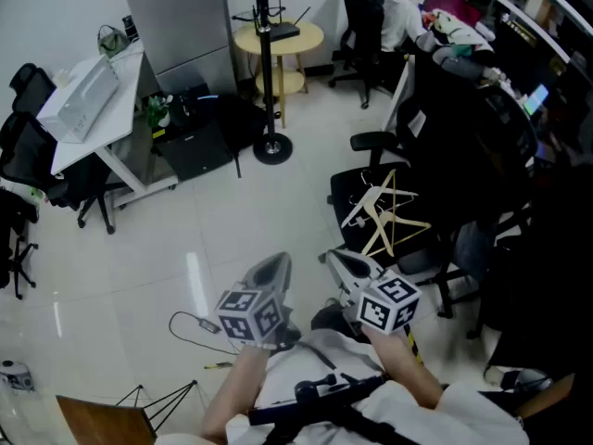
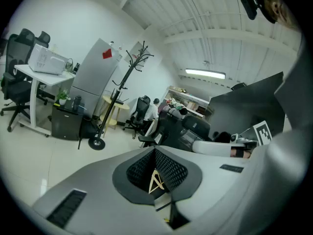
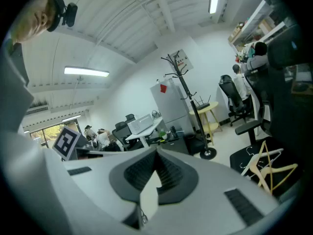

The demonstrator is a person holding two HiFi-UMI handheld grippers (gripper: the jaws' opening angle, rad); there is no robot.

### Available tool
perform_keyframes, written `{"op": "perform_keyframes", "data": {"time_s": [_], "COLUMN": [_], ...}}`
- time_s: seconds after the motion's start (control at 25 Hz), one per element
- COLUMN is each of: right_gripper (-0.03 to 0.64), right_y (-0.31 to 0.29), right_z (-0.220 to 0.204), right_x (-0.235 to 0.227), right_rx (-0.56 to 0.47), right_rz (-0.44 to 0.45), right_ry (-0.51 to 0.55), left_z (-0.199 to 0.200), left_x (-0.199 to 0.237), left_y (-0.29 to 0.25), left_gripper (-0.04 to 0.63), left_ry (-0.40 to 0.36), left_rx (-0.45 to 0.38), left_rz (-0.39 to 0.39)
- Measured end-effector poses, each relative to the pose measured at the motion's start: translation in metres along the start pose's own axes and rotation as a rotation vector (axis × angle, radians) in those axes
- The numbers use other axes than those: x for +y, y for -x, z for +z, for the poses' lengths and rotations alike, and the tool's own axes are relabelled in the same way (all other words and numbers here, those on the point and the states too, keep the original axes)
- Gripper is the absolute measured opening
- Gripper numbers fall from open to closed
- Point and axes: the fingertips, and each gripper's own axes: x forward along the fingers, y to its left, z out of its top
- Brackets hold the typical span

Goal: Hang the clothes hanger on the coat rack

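Head view: left gripper [image 1: 269, 272] and right gripper [image 1: 347, 265], fingers pressed together, holding nothing. Clothes hangers [image 1: 384, 216] lie on a black office chair [image 1: 345, 193] at one o'clock; coat rack [image 1: 265, 63] at twelve.

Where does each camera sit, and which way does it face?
Head view: on the person's head, facing steeply down at hangers on a chair; forearms, left tool, right tool show.
Left gripper view: on the left tool, facing the coat rack; own jaws show.
Right gripper view: on the right tool, facing coat rack and hangers.
Shared: all three see the coat rack.
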Motion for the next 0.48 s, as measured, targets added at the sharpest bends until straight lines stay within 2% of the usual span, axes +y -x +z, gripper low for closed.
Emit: {"op": "perform_keyframes", "data": {"time_s": [0.28,0.48], "right_gripper": [0.014,0.023], "right_y": [-0.009,-0.006], "right_z": [-0.001,-0.006], "right_x": [-0.004,-0.037], "right_rx": [-0.019,-0.025], "right_rz": [-0.026,-0.094], "right_ry": [-0.008,-0.061], "left_z": [-0.002,-0.012], "left_x": [0.004,0.002], "left_y": [-0.010,-0.033], "left_gripper": [-0.003,-0.003], "left_ry": [-0.013,-0.002], "left_rx": [0.028,0.074], "left_rz": [-0.027,-0.058]}}
